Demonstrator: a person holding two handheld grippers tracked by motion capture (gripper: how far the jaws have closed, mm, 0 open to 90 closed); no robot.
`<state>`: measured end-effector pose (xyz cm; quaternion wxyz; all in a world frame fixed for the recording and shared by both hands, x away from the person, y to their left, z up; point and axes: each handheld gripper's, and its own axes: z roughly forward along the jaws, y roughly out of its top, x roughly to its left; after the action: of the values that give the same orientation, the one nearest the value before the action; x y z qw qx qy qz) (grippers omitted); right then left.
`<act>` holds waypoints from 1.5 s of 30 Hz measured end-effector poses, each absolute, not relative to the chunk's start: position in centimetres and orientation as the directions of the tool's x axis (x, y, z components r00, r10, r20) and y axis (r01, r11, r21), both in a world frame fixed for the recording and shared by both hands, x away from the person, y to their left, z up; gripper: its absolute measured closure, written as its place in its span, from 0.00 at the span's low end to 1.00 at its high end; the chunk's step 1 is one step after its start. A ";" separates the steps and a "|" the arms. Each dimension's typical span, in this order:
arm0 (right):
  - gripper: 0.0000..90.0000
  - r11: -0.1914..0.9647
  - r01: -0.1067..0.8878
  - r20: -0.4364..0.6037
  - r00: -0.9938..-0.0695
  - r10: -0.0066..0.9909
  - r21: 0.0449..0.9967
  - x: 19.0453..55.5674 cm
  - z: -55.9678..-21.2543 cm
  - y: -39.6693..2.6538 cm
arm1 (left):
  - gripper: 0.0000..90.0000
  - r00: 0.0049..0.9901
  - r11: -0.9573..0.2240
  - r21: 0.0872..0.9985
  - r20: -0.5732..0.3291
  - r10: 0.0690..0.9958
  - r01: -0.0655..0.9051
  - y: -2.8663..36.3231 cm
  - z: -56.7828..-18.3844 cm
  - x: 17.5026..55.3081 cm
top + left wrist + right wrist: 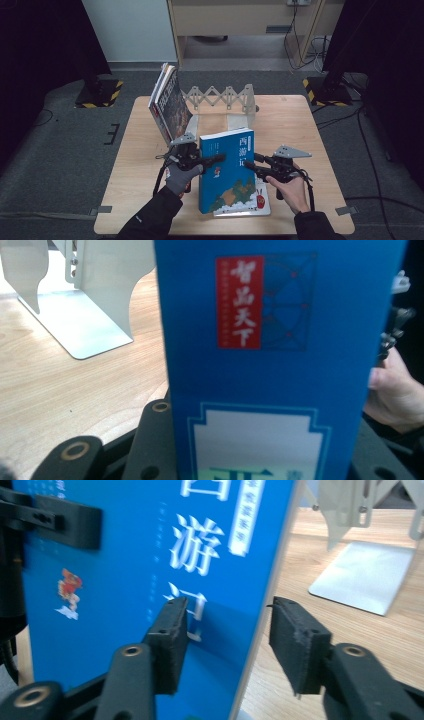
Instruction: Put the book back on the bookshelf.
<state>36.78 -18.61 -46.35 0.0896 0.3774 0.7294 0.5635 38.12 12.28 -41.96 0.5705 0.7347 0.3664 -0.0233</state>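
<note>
A: Left gripper (212,159): from my station, its fingers pinch the blue book (227,170) at its left edge, cover filling the space between them. The book stands tilted mid-surface (140,165), above a flat white booklet (250,207).

B: And the right gripper (251,164)?

A: Its fingers (167,642) straddle the right edge, spread, not pressing. I judge the book stiff, glossy, moderately heavy, so slippery; I'd grip deep on the cover near mid-height. The metal bookend (220,97) stands behind it.

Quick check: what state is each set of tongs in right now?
Left tongs: shut on the blue book, gripping across it.
Right tongs: open, straddling the book's edge, one pad clearly apart.
</note>
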 end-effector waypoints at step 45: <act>0.05 0.274 0.648 0.002 -0.391 0.920 0.711 38.9 -53.9 -25.3 | 0.69 0.553 0.073 0.915 -0.301 0.777 0.396 14.8 -33.0 44.1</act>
<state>38.95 -25.35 -53.90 0.2119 0.5094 0.7694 0.3218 44.11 14.79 -33.03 0.5827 0.6610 0.4437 0.1635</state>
